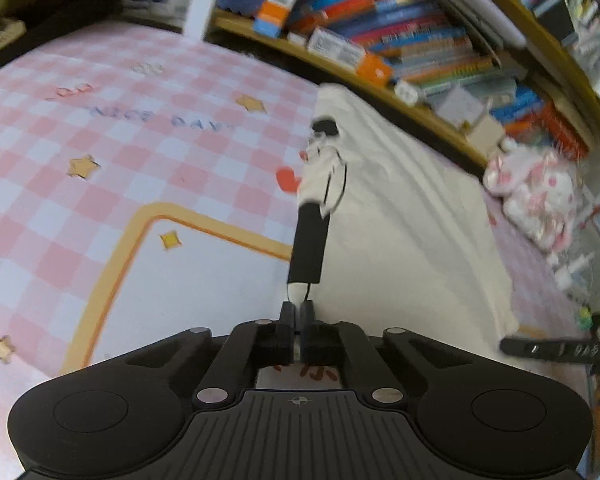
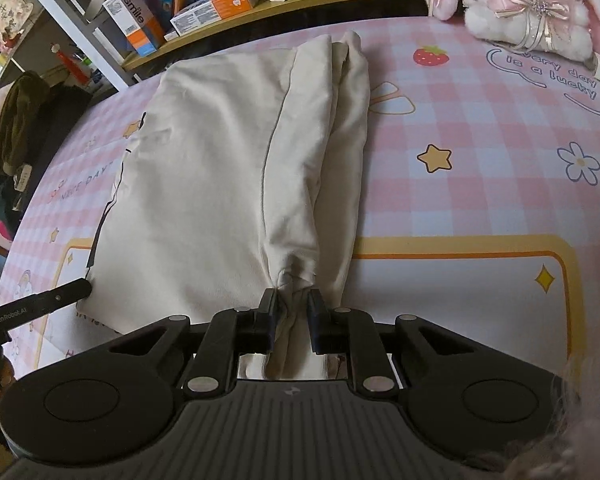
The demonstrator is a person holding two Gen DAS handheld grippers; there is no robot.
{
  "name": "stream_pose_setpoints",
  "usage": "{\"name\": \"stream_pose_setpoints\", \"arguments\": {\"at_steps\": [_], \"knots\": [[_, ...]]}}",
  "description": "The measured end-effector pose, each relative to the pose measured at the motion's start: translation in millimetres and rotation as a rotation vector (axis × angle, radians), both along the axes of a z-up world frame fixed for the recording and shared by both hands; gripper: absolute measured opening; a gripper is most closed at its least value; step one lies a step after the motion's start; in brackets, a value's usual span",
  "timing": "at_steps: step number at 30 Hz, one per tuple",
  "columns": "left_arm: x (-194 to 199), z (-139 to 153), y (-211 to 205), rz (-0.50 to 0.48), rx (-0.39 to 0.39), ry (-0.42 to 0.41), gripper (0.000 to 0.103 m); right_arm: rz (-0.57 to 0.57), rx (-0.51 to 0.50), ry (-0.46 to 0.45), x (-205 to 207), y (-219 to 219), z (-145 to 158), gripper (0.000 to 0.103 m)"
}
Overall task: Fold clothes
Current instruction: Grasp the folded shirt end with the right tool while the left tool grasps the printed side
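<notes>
A cream garment (image 2: pixel 204 184) lies partly folded on the pink checked bed cover (image 2: pixel 480 200), its right side doubled over in long folds. My right gripper (image 2: pixel 294 304) is shut on a bunched near end of that folded part. In the left wrist view the same garment (image 1: pixel 400 208) shows a black printed strip along its left edge. My left gripper (image 1: pixel 298 310) is shut on this edge at the near corner, with a sliver of white cloth between its pads. Seen from the right wrist, the left gripper (image 2: pixel 85 287) sits at the garment's near left corner.
A wooden bookshelf (image 2: pixel 260 12) with books and boxes runs along the far edge of the bed. A pink and white plush rabbit (image 2: pixel 532 4) sits at the far right with a white charger beside it. Dark clothes (image 2: pixel 16 120) hang beyond the bed's left edge.
</notes>
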State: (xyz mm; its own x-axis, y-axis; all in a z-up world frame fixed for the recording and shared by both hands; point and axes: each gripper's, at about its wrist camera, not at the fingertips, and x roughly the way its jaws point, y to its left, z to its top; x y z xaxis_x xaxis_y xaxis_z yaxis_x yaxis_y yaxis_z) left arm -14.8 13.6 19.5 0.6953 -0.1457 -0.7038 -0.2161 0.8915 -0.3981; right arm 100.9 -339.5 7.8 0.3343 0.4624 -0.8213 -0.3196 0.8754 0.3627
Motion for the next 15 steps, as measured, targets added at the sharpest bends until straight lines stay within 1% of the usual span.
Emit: {"name": "stream_pose_setpoints", "arguments": {"at_steps": [2, 4, 5, 6, 8, 9, 11, 13, 15], "knots": [[-10, 22, -1, 0.005, 0.01, -0.067, 0.0, 0.003, 0.0, 0.001, 0, 0, 0, 0.015], [-16, 33, 0, 0.007, 0.031, -0.08, 0.0, 0.013, -0.002, 0.008, -2, 0, 2, 0.015], [-16, 30, 3, 0.013, 0.042, -0.058, 0.0, 0.026, 0.006, 0.022, -4, 2, 3, 0.015], [-16, 23, 8, 0.025, 0.045, -0.018, 0.0, 0.039, 0.014, 0.036, -6, 3, 3, 0.015], [-16, 7, 14, 0.048, 0.029, 0.055, 0.001, 0.061, 0.018, 0.038, -11, 7, 3, 0.015], [-17, 3, 14, 0.047, 0.031, 0.071, 0.001, 0.071, 0.014, 0.033, -13, 9, 4, 0.015], [-17, -4, 13, 0.043, 0.037, 0.098, 0.005, 0.092, 0.008, 0.022, -18, 14, 5, 0.015], [-17, -4, 16, 0.031, 0.045, 0.099, 0.01, 0.096, -0.005, 0.009, -21, 16, 5, 0.015], [-14, 1, 20, 0.012, 0.081, 0.11, 0.011, 0.097, -0.014, 0.0, -22, 18, 5, 0.015]]}}
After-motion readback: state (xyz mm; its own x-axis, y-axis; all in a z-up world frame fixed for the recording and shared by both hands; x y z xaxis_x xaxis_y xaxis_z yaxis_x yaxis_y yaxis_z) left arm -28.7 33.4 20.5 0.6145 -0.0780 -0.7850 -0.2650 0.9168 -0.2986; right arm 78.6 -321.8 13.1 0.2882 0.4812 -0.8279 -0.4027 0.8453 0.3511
